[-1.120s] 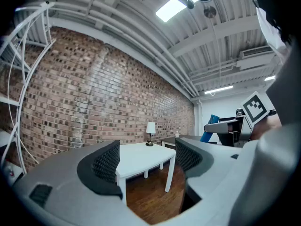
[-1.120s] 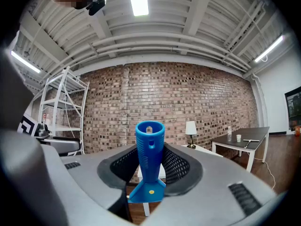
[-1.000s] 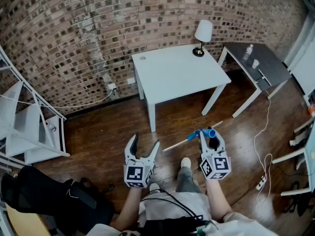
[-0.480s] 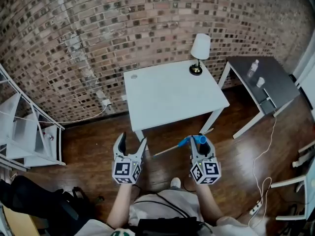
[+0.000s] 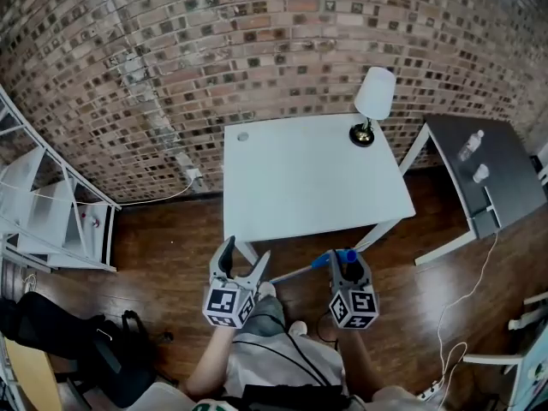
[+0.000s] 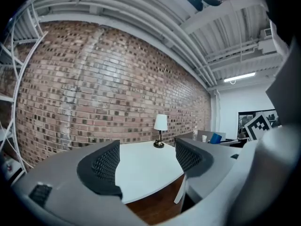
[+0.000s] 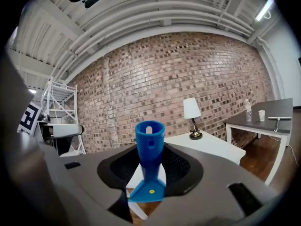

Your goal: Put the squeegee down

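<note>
Between the jaws of the right gripper point(image 7: 150, 175), the blue squeegee point(image 7: 149, 159) is clamped. Its ribbed hollow end is seen standing up above the pads, its flared base below them. In the head view the squeegee is held off the wooden floor point(image 5: 171, 264), just in front of the near edge of the white table point(image 5: 317, 178). A pale thin shaft is seen running from the blue part leftward, toward the left gripper point(image 5: 246, 259).

The left gripper is held beside the right one, apart from the squeegee. Its jaws are spread wide with nothing gripped; only the table top and floor are seen through the gap in the left gripper view.

On the far right corner of the white table a lamp point(image 5: 375, 101) with a white shade is stood. Behind the table a brick wall point(image 5: 214, 50) is seen, with a socket and cable point(image 5: 193, 176) low on it. To the right a dark table point(image 5: 505, 187) is placed, carrying a bottle point(image 5: 469, 146) and a cup point(image 5: 481, 173). At the left a white shelving frame point(image 5: 51, 221) is stood, with a black bag point(image 5: 60, 341) on the floor near it.
</note>
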### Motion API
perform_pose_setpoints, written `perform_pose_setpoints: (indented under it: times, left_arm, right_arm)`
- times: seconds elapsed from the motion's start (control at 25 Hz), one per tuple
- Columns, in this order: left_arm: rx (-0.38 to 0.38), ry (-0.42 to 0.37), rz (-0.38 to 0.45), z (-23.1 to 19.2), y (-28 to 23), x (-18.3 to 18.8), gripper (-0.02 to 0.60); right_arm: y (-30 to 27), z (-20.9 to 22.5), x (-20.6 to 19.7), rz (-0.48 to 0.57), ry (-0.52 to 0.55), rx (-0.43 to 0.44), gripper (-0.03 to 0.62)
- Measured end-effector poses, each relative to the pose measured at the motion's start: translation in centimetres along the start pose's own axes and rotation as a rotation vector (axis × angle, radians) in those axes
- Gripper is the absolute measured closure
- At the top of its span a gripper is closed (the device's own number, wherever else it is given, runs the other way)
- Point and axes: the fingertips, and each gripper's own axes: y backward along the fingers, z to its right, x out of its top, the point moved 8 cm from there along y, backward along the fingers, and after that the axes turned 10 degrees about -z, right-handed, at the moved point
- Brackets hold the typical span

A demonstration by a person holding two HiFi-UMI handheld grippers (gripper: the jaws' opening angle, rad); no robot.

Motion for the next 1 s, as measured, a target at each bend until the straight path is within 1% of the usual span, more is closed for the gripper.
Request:
perform_pose_setpoints:
  times: [0.12,0.2,0.32,0.48,0.56,0.68,0.8,0.88,0.92,1.0]
  left_arm:
    - [0.005,0.007,-0.001,-1.9,-4.1,0.1,0.232]
    - [0.000,0.005,-0.017,-3.0,-7.0,0.4,0.232]
    - [-0.017,0.032,-0.033,-4.8,-11.7,0.8,0.232]
    - [-0.032,0.042,-0.043,-7.9,-17.1,2.8,0.232]
    - [-0.025,0.057,-0.042,-9.7,-19.5,3.8,0.232]
    - [-0.024,0.100,-0.037,-12.2,-22.3,4.9,0.232]
    - [-0.022,0.074,-0.063,-14.0,-24.8,5.5,0.232]
    - [0.006,0.075,-0.067,-14.6,-25.8,5.8,0.234]
    - [0.024,0.082,-0.057,-14.4,-26.0,6.2,0.265]
    - [0.060,0.100,-0.036,-13.9,-26.1,7.3,0.288]
  right_arm:
    - [-4.4,1.9,0.5,-0.010,-0.003,-0.025,0.427]
    - [-7.4,3.4,1.1,-0.020,0.003,-0.046,0.427]
    - [-12.4,5.8,2.2,-0.064,0.025,-0.087,0.427]
    - [-20.6,9.0,5.2,-0.102,0.023,-0.130,0.427]
    - [-25.6,10.5,7.0,-0.108,0.057,-0.155,0.427]
    - [-33.4,12.2,9.4,-0.123,0.119,-0.183,0.427]
    - [-40.3,13.2,11.3,-0.125,0.149,-0.206,0.427]
    - [-43.8,14.1,11.9,-0.120,0.151,-0.225,0.427]
    - [-45.1,14.7,11.9,-0.115,0.150,-0.232,0.427]
    - [-47.1,15.9,11.3,-0.108,0.138,-0.247,0.425]
